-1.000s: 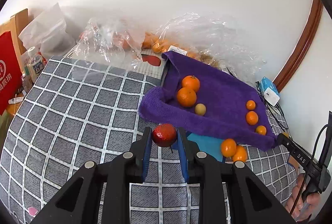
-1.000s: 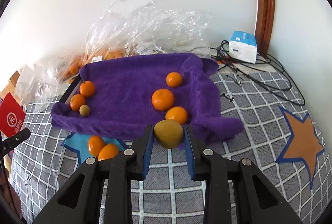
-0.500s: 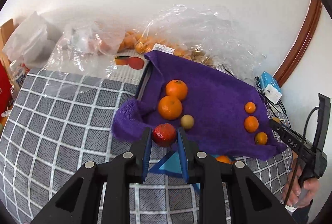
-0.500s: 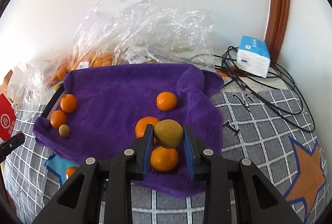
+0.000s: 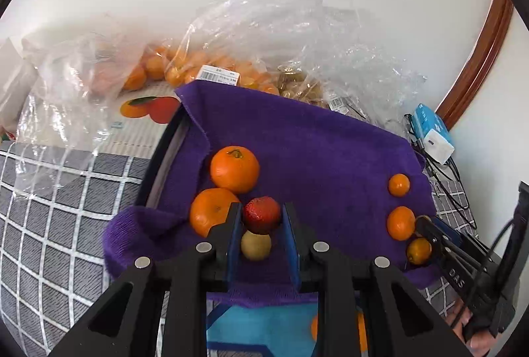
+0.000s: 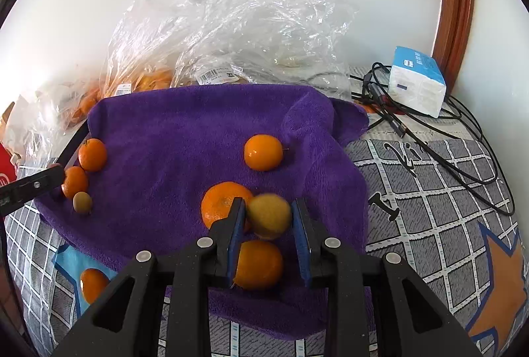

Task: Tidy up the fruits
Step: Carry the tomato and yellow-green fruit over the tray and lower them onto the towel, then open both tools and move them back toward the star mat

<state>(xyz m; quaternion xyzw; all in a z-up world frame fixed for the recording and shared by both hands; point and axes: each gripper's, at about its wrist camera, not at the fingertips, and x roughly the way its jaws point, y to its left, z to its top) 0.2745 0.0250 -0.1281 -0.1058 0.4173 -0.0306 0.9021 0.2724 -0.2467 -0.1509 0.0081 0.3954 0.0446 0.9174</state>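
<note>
Moved since a second ago: both your grippers have travelled from the checked cover onto the purple towel [image 6: 185, 132]; the fruit groups now sit right at your fingertips.
Left gripper [image 5: 261, 221]: clenched on the red fruit [image 5: 262, 214], held above the towel's left edge.
Left-hand relation: the small tan fruit [image 5: 255, 245] lies directly under the red one, at 6 o'clock; two oranges [image 5: 234, 169] sit at 11 o'clock, the nearer touching your left finger's outer side.
Right gripper [image 6: 268, 218]: jaws parted wider than the yellow-green fruit [image 6: 269, 217], which is blurred between them; it looks released or slipping, so you cannot count it as held.
Right-hand relation: one orange [image 6: 259, 264] lies at 6 o'clock below it, another [image 6: 222, 203] at 9 o'clock behind the left finger.
Nearer hand: left for the tan fruit's group, right for the row of three.
Long axis: none, all fruits are round and may roll.
Judgement: lower, then open, or they may knock neighbours.
</note>
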